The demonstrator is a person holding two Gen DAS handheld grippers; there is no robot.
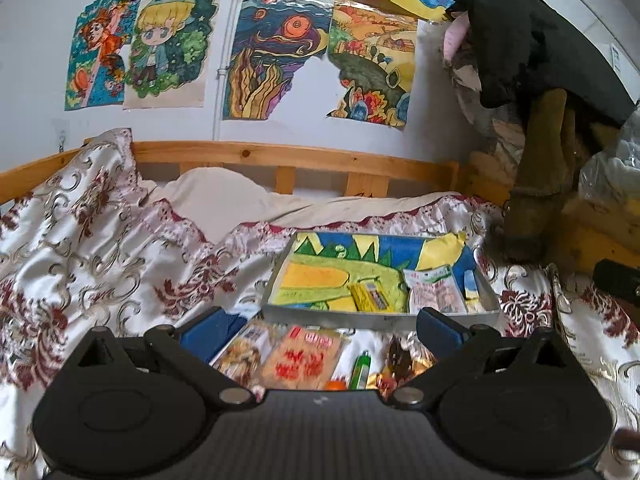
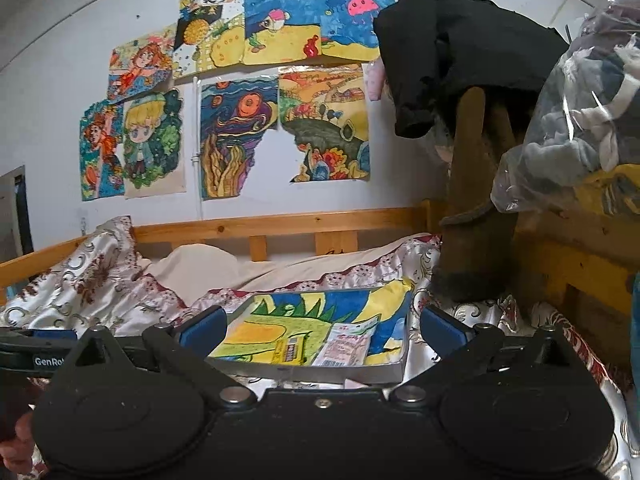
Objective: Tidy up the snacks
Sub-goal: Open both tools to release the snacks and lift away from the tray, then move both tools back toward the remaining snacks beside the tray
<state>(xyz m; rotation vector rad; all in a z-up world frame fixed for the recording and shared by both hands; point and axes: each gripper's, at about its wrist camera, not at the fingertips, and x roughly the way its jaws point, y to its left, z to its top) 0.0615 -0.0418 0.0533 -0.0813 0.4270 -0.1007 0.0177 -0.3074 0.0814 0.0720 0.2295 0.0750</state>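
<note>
Both grippers, left [image 1: 320, 328] and right [image 2: 320, 330], spread empty; loose snacks [image 1: 304, 356] by tray [image 1: 380, 318] near edge need picking next

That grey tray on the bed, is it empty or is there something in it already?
Not empty. The grey tray holds a yellow packet and a pale printed packet lying flat on its colourful drawing liner; most of the liner is bare.

Black gripper [image 2: 320, 330] bodies, blue finger pads [image 2: 202, 328], silver screws
</note>
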